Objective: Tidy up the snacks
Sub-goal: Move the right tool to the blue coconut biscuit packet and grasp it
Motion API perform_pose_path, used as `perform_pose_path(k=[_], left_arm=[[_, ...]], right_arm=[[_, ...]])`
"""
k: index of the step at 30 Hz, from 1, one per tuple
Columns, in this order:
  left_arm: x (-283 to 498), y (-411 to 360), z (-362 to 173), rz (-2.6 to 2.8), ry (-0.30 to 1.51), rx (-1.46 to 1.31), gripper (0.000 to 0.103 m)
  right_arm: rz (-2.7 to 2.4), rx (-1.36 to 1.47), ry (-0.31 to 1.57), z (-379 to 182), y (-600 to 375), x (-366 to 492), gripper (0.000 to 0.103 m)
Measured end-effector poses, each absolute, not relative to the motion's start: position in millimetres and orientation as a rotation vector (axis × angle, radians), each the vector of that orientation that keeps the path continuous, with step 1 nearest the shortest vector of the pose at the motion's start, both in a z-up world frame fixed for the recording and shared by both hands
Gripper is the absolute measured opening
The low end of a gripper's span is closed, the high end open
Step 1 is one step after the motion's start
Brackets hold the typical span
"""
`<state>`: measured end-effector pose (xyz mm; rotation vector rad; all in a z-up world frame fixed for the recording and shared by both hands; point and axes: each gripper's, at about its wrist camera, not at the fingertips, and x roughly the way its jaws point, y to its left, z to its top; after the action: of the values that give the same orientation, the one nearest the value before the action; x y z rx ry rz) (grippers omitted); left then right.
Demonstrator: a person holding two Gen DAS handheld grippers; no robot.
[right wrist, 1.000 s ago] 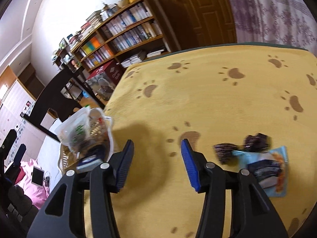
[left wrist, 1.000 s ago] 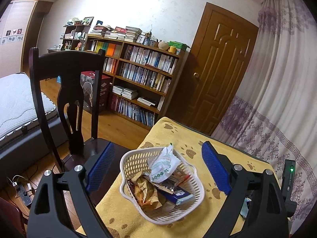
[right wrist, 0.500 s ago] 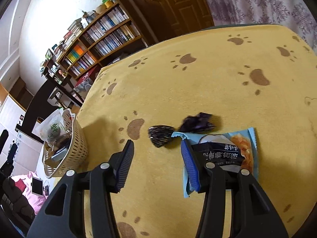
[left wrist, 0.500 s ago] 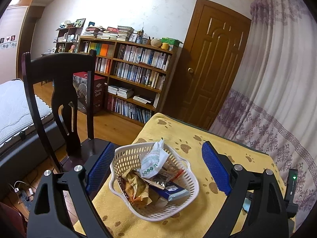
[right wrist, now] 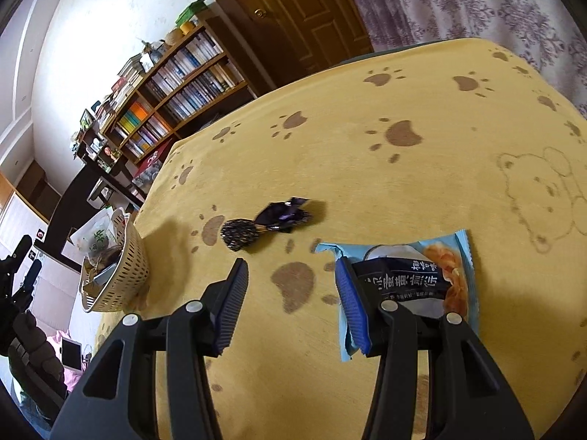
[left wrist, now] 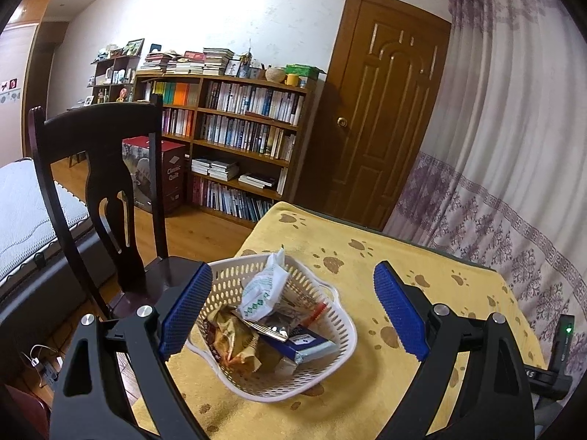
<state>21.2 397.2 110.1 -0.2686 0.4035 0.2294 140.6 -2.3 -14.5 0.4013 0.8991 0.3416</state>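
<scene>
Your left hand-held gripper (left wrist: pixel 291 313) hangs wide open and holds nothing. Its blue pads frame a white perforated basket (left wrist: pixel 330 370) that sits at the near left corner of the surface (left wrist: pixel 422 267), which is covered by a yellow cloth printed with brown paw marks. The basket is full of snack wrappers piled over one another, so most cannot be told apart. A white packet with green diamonds (left wrist: pixel 266 293) stands tallest, its twisted end pointing up. A crinkled gold-brown wrapper (left wrist: pixel 231 341) lies at the near left, and a dark blue packet (left wrist: pixel 306 343) lies flat with its long axis running toward the basket's right rim. A dark wooden chair (left wrist: pixel 99 183) stands just left of the surface.

Your right hand-held gripper (right wrist: pixel 291 304) is also open and empty, low over the surface. At far left of its view the basket shows only in part, cut off by the surface edge. Ahead of the gripper lie two small dark candy wrappers, a speckled one (right wrist: pixel 240 234) and a purple-black one (right wrist: pixel 286 216), touching end to end; their printing is too small to read. A light blue snack packet (right wrist: pixel 455 275) lies flat with its long axis across the view, and its left end is hidden behind the gripper's right finger (right wrist: pixel 352 308). Whether that finger touches it cannot be told.
</scene>
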Motion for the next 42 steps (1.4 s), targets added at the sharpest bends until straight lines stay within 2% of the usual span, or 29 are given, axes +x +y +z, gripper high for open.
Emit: perform_pose_path(k=[5,8,11,13,15,24,28,34,37,42], left_arm=[[24,382,107,0.210,0.414,-0.236,0.091],[25,372,106,0.198,0.420,-0.216,0.091],[26,362,105,0.185,0.426,-0.194,0.091],[27,357,104,0.178,0.429,-0.182,0.091],[27,351,103,0.169,0.433,-0.168,0.091],[32,330,98,0.135,0.452,-0.112,0.091],[33,325,97,0.127,0.457,-0.100,0.091],[30,323,97,0.121,0.456,-0.094,0.091],[31,323,97,0.120,0.457,-0.094,0.091],[34,319,95,0.117,0.464,-0.084,0.091]], right_arm=[[0.350,0.417,0.863,-9,-22,125,0.050],[0.345,0.422,0.824,0,-33,118,0.054],[0.287,0.417,0.771,8,-49,112,0.065],[0.242,0.410,0.749,9,-60,112,0.077],[0.208,0.410,0.751,6,-68,114,0.080],[0.114,0.416,0.843,-29,-81,137,0.084],[0.177,0.424,0.865,-34,-72,142,0.090],[0.208,0.267,0.903,-40,-38,144,0.098],[0.166,0.148,0.925,-45,-23,145,0.098],[0.100,0.118,0.941,-50,-17,151,0.098]])
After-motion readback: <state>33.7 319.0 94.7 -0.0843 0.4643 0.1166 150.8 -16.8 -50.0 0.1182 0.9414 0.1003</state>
